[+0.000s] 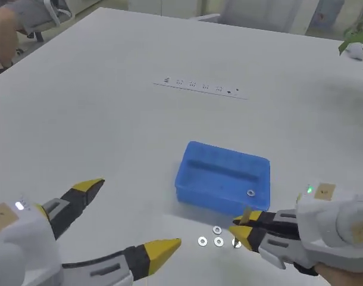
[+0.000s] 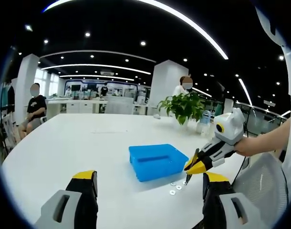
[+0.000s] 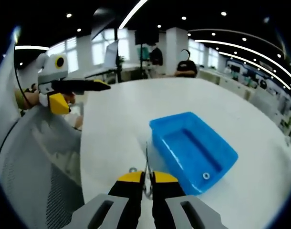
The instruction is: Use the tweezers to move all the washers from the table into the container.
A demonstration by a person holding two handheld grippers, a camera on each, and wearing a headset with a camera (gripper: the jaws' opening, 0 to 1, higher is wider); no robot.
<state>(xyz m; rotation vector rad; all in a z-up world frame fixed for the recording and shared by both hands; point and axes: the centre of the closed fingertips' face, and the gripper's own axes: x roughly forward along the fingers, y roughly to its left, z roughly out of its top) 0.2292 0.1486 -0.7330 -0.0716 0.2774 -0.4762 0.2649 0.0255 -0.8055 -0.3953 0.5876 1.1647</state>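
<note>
The job looks barely begun. One washer [image 1: 250, 192] lies inside the blue container [image 1: 208, 196], near its 5 o'clock corner. At least three washers [image 1: 217, 230] sit loose on the counter [image 1: 110, 95], clustered just beside the container's near wall at its 6 o'clock. A fourth may lie under the tips of the tweezers [image 3: 146, 160], but it is too small to be sure. By my reading, most of the moving is left to do.

The right gripper [image 1: 242, 229] comes in from 4 o'clock of the head view, its jaws pinched together on the tweezers. The thin tips point down at the cluster's 3 o'clock edge; whether they touch or grip a washer I cannot tell. The left gripper [image 1: 135, 214] hovers at 7 o'clock, well apart from the washers, its jaws spread wide and holding nothing.
</note>
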